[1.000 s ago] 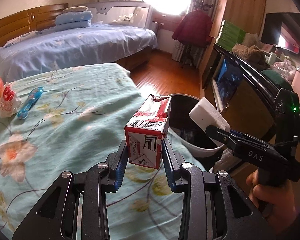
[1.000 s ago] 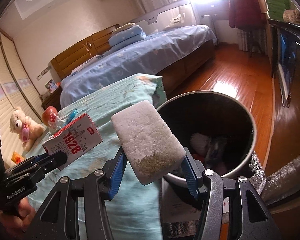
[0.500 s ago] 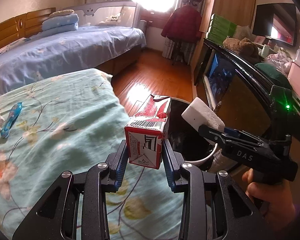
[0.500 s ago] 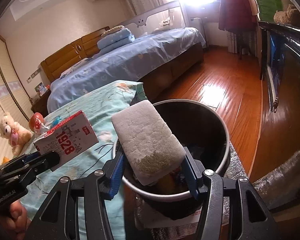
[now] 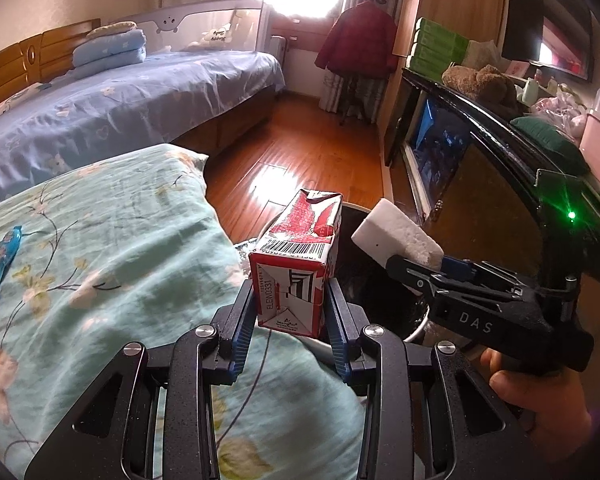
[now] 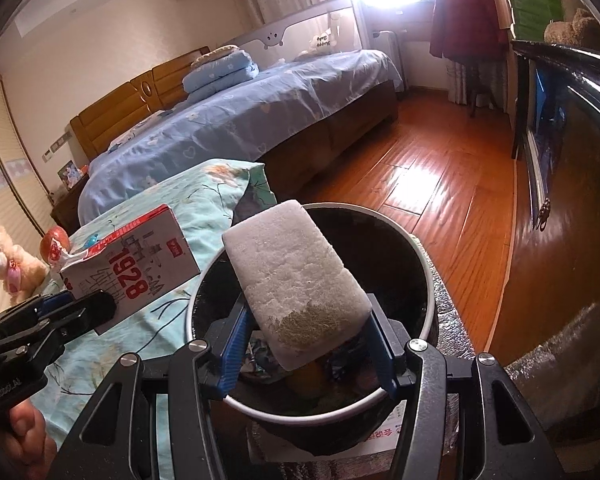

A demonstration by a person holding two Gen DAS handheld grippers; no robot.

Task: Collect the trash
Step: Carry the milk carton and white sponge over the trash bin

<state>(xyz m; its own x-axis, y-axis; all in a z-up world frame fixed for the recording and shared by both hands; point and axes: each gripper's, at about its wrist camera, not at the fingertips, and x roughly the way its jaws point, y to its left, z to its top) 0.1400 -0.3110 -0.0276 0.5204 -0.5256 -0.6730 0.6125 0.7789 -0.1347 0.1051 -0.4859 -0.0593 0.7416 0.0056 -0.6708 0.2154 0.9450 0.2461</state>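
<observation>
From the left wrist view, the left hand-held gripper (image 5: 290,322) is clamped on a red-and-white carton (image 5: 296,268), its blue pads pressing both sides of the base, torn top leaning away towards 12 o'clock. The carton hangs over the edge of the floral bed cover (image 5: 100,248), with the dark trash bin (image 5: 380,288) just past it at 2 o'clock, mostly hidden. At 3 o'clock the right hand-held gripper (image 5: 412,264) pinches a white foam block (image 5: 396,236). A blue wrapper (image 5: 4,260) lies on the cover at 9 o'clock, not yet collected. From the right wrist view, the right hand-held gripper (image 6: 306,344) grips the foam block (image 6: 296,280) at its soiled lower end, directly over the open mouth of the bin (image 6: 424,280), where other rubbish already lies. The carton (image 6: 132,268) sits at 9 o'clock, to my eye still over the cover rather than the bin. Let go there and it would land on the bed or catch the rim and tip to the floor. The two tools are near each other, so crowding the opening together could knock one piece loose
</observation>
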